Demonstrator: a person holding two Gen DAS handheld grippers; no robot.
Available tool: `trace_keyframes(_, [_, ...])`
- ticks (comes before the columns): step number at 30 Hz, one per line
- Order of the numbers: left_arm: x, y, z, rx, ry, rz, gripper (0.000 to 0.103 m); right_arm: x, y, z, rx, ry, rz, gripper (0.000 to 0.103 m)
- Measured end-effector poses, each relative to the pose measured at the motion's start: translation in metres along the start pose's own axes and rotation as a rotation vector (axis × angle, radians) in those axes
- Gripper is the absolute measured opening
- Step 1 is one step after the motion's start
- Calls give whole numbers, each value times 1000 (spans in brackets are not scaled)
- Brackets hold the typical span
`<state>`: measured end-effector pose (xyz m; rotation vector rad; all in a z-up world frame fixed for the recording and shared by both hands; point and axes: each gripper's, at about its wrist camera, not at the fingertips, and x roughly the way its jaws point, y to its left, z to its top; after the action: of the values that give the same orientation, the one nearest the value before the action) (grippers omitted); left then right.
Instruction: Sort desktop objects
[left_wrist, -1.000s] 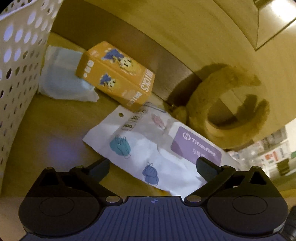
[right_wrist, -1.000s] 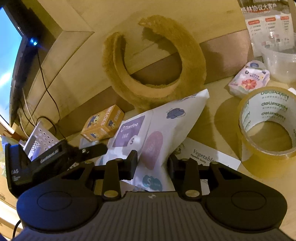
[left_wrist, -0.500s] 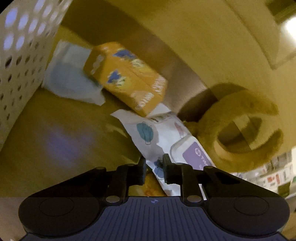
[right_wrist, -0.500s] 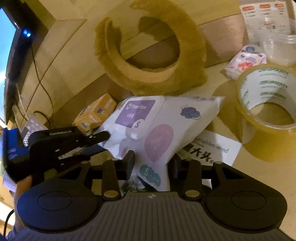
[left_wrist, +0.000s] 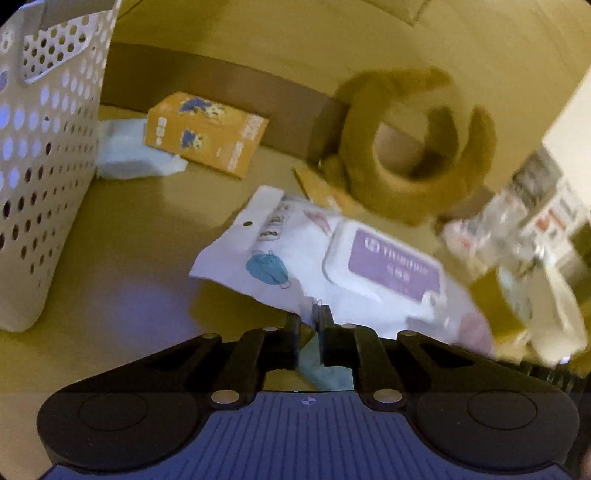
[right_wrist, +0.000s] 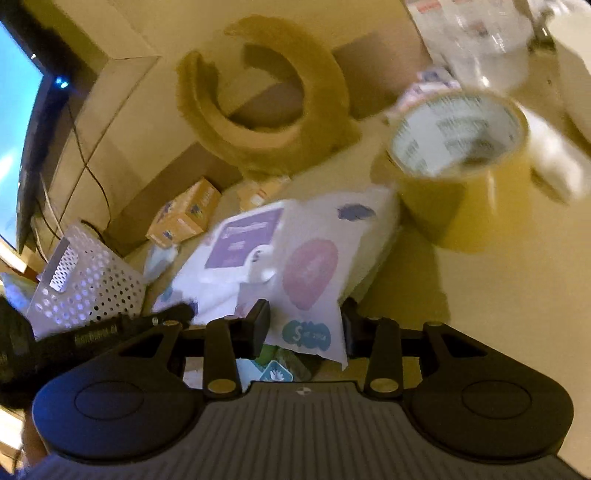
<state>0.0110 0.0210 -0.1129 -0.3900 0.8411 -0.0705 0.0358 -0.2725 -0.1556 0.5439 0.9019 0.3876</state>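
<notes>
The white wipes pack (left_wrist: 325, 266) lies on the worktop (left_wrist: 110, 258), its near edge pinched between the closed jaws of the left gripper (left_wrist: 309, 332), while the right gripper (right_wrist: 304, 325) has the pack's other end between jaws that are opening. Only the left wrist view shows that pinch and the perforated white basket (left_wrist: 40, 166) close up beside an orange box (left_wrist: 207, 134); only the right wrist view shows the tape roll (right_wrist: 458, 147) and a lit screen (right_wrist: 14, 147). The pack's purple label is blurred, with an "S" readable on its blue patch in the right view; the tape's print is unreadable.
</notes>
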Motion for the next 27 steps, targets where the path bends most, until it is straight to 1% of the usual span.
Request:
trace_keyframes(2, [1,0,2,0,16,-16,3,1,-5,5,54,-8,2,55])
trace_keyframes(3, [-5,7,2,-8,21,-38,4,3,-7,8,82,-9,9,61])
trace_keyframes(5, [-2,9,6,4,34,-52,5,9,-11,17,136,-13,44,68])
trace_keyframes(6, [0,11,7,7,38,-50,10,12,-12,20,155,-17,41,71])
trace_keyframes(7, [1,13,7,10,48,-57,14,16,-15,23,180,-25,56,73])
trace_keyframes(9, [3,16,5,17,57,-50,15,23,-20,30,254,-33,88,73])
trace_keyframes(11, [4,17,3,18,66,-54,17,29,-27,33,322,-50,105,71])
trace_keyframes(12, [4,17,2,19,66,-56,19,31,-27,34,337,-56,103,59])
trace_keyframes(13, [3,15,2,29,63,-55,26,30,-26,35,328,-57,85,39])
trace_keyframes(14, [1,13,3,47,55,-46,32,32,-22,36,282,-44,39,39])
trace_keyframes(16, [-2,8,3,87,41,-4,36,32,-11,36,202,-51,16,37])
trace_keyframes(17, [-4,6,3,106,29,42,40,31,-7,36,171,-45,15,37])
trace_keyframes(18, [-7,4,2,130,8,86,47,31,-5,36,152,-37,18,36])
trace_keyframes(19, [-11,2,1,155,-9,118,51,30,-5,36,141,-32,18,34])
trace_keyframes(20, [-16,-1,1,178,-19,149,59,28,-5,35,121,-37,13,33])
trace_keyframes(21, [-21,-2,1,191,-29,157,63,27,-4,35,99,-38,8,33])
trace_keyframes(22, [-28,-3,1,195,-48,157,64,26,-5,35,84,-36,3,33])
trace_keyframes(23, [-33,-4,2,199,-67,161,69,24,-7,36,80,-32,2,33])
trace_keyframes(24, [-35,-5,5,210,-85,176,77,22,-10,36,78,-31,3,33])
trace_keyframes(25, [-34,-5,9,216,-96,195,81,18,-12,36,76,-32,0,33])
trace_keyframes(26, [-30,-3,14,212,-95,203,87,14,-15,35,73,-33,2,33])
trace_keyframes(27, [-22,1,20,197,-70,191,87,10,-17,35,69,-33,1,32])
